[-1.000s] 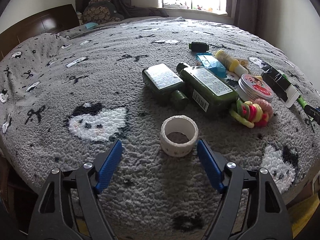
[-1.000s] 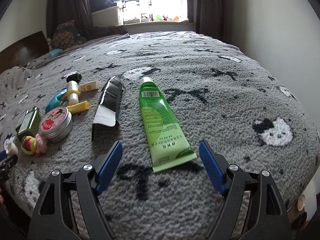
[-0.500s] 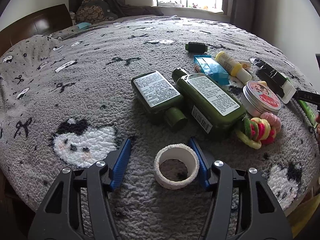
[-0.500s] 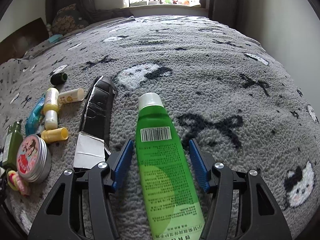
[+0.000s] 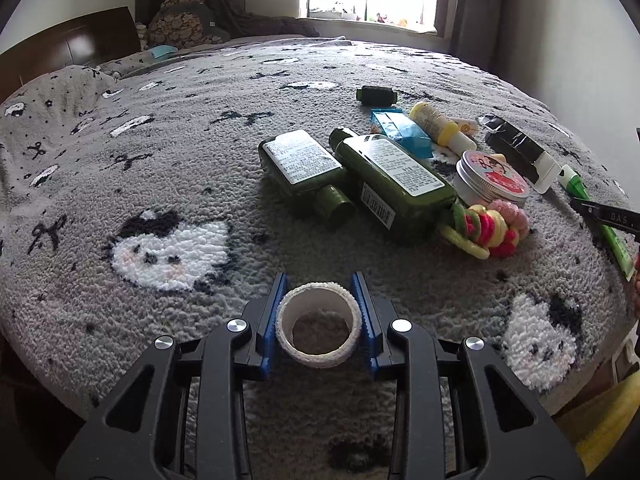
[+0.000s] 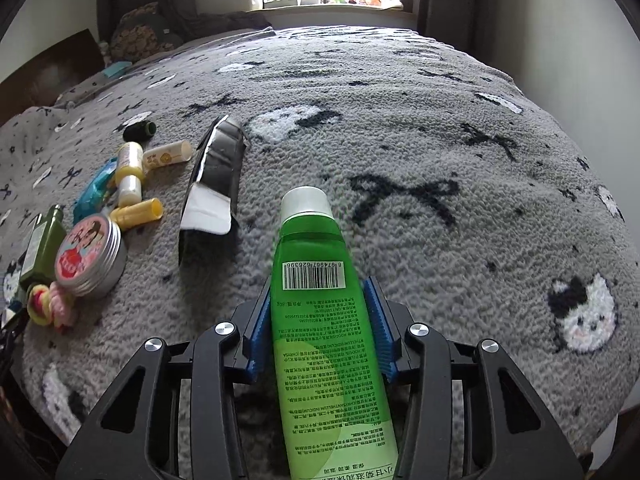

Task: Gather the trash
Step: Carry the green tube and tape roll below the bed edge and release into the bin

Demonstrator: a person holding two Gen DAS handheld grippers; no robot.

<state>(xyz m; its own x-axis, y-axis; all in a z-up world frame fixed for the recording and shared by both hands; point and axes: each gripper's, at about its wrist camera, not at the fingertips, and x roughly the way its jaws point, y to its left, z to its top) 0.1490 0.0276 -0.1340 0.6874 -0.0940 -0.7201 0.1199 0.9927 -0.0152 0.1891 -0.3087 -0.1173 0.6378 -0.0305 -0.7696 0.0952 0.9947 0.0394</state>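
Left tool (image 5: pixel 319 314) is clamped on the tape roll (image 5: pixel 318 324), lower centre, resting on the bed blanket (image 5: pixel 200 152). Right tool (image 6: pixel 320 320) is closing around the green tube (image 6: pixel 320 320); squeeze should be completed squarely below the barcode before lifting.

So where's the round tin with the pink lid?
The round tin lies on the blanket, right of the bigger green bottle in the left wrist view, just behind the colourful hair ties.

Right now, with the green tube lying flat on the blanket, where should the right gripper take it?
Across the body below the barcode, coming from the flat crimped end. The green tube lies lengthwise along the right gripper, cap away, so its narrow sides face the pads. The jaws are closing with it between them.
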